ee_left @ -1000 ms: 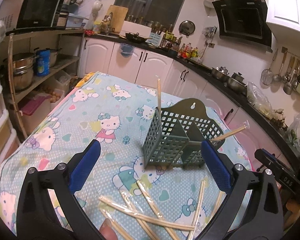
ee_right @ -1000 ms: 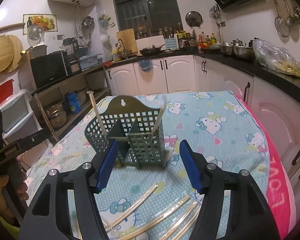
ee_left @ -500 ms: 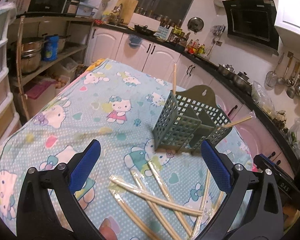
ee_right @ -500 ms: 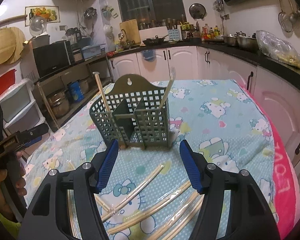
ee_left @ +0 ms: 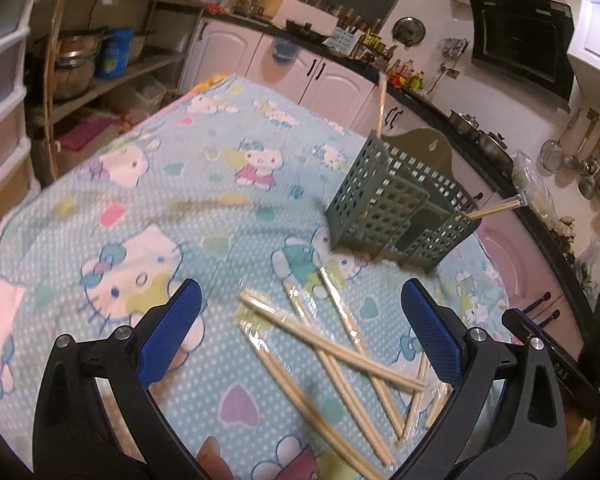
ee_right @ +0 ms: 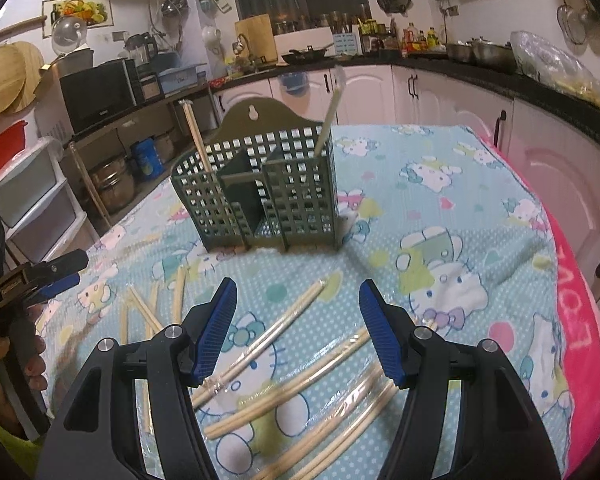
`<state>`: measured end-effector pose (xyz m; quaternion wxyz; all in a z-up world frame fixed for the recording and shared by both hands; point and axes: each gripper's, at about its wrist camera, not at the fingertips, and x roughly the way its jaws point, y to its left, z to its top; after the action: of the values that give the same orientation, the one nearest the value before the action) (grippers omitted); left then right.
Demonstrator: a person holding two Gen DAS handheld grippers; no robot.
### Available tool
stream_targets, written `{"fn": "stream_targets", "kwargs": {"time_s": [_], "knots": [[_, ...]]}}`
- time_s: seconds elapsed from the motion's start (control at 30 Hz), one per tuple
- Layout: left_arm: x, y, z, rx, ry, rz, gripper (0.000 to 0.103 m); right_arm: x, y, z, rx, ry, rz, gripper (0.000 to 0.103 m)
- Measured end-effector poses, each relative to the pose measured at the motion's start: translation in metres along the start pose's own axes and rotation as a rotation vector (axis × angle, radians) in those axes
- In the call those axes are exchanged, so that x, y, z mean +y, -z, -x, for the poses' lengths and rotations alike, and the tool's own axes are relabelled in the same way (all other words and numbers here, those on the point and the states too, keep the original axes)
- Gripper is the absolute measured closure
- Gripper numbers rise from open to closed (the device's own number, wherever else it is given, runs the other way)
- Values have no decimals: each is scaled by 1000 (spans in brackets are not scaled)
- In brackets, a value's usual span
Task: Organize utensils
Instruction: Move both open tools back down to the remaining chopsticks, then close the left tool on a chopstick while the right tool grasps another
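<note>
A green slotted utensil holder [ee_left: 396,204] [ee_right: 260,192] stands on the table with one wrapped chopstick pair upright in each end compartment [ee_right: 198,140] [ee_right: 328,120]. Several wrapped chopstick pairs [ee_left: 332,344] [ee_right: 284,376] lie scattered on the cloth in front of it. My left gripper [ee_left: 300,300] is open and empty, low over the loose chopsticks. My right gripper [ee_right: 298,292] is open and empty, above the chopsticks nearer to it. The left gripper also shows at the left edge of the right wrist view [ee_right: 44,276].
The table is covered by a light-blue Hello Kitty cloth [ee_left: 148,208] with a pink edge [ee_right: 580,320] on the right. Shelves with pots [ee_left: 76,64] stand to the left, white kitchen cabinets [ee_right: 420,88] behind.
Both grippers have tilted down and come closer to the loose chopsticks. The holder sits farther up in both views. Both stay open and empty.
</note>
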<state>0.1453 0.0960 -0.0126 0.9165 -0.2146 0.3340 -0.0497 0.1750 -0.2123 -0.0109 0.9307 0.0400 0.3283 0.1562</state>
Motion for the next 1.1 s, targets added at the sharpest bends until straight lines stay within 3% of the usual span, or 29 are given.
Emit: {"fn": "stream_targets", "kwargs": {"time_s": [0.37, 0.47, 0.6, 0.77, 1.1], "knots": [[21, 18, -4, 69, 29, 53, 13, -1, 10, -12, 46, 2, -20, 42], [23, 20, -8, 92, 48, 66, 19, 0, 13, -16, 59, 4, -15, 42], [20, 20, -14, 123, 85, 76, 38, 0, 13, -21, 71, 5, -13, 45], [15, 20, -31, 185, 137, 100, 53, 2, 13, -28, 84, 6, -13, 50], [13, 10, -65, 259, 93, 117, 61, -5, 9, -56, 165, 34, -28, 59]]}}
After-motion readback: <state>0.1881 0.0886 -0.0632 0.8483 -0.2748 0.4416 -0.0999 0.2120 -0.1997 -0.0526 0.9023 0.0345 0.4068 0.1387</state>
